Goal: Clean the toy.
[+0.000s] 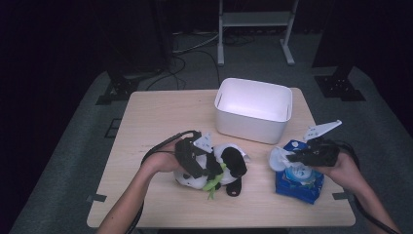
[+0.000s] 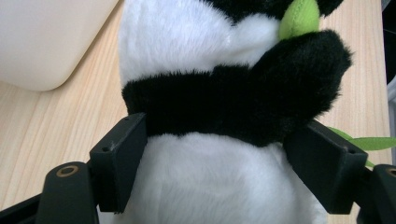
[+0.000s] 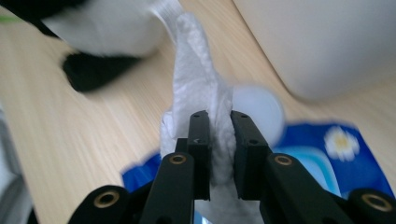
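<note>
Light wooden table (image 1: 146, 122) — white bin (image 1: 253, 109), plush panda (image 1: 221, 168), blue wipes pack (image 1: 299, 180)

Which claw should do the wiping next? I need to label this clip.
Right, probably. The right claw is already pinched on a white wipe drawn from the blue pack, beside the panda toy. The left claw is clamped around the panda's body, steadying it.
</note>
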`<state>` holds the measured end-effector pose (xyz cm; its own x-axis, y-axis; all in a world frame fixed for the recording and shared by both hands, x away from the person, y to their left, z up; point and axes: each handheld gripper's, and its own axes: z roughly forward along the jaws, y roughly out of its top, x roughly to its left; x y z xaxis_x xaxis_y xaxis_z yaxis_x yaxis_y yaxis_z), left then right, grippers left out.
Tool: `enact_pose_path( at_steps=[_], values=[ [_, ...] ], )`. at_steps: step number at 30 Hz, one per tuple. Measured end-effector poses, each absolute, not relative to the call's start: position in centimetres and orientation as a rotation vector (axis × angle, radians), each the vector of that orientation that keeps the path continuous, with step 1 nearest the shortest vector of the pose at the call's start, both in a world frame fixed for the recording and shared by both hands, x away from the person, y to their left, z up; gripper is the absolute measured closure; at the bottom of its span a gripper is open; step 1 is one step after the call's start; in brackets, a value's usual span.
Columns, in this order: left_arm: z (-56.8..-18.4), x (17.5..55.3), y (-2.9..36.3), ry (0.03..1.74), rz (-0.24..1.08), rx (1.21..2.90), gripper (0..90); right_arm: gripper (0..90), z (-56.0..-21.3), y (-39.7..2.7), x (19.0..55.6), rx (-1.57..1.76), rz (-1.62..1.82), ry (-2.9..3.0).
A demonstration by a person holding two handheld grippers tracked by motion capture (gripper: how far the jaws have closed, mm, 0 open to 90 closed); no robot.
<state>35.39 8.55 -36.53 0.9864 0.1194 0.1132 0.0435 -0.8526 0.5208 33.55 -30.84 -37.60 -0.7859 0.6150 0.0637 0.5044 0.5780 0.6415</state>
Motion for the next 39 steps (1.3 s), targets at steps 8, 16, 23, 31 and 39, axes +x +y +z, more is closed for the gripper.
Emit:
enact_pose_path(
  at_steps=[8, 16, 23, 31, 39],
  values=[
    [-36.4, 35.5, 8.5, 0.116, 0.183, 2.596, 21.6, 60.3, -39.8, -33.4, 33.8, 1.086, 0.952, 2.613],
    [-36.4, 35.6, 8.5, 0.117, 0.173, 2.597, 21.4, 49.2, -38.7, -33.2, 34.0, 1.072, 0.99, 2.606],
    [-36.3, 35.5, 8.6, 0.115, 0.177, 2.595, 21.2, 48.5, -38.5, -32.6, 34.1, 1.051, 0.988, 2.603],
    [-36.4, 35.6, 8.6, 0.117, 0.175, 2.595, 21.1, 45.5, -37.2, -29.5, 33.5, 0.895, 1.092, 2.647],
    [-36.4, 35.4, 8.7, 0.114, 0.183, 2.591, 21.2, 42.3, -35.5, -23.1, 32.5, 0.633, 1.187, 2.707]
  ],
)
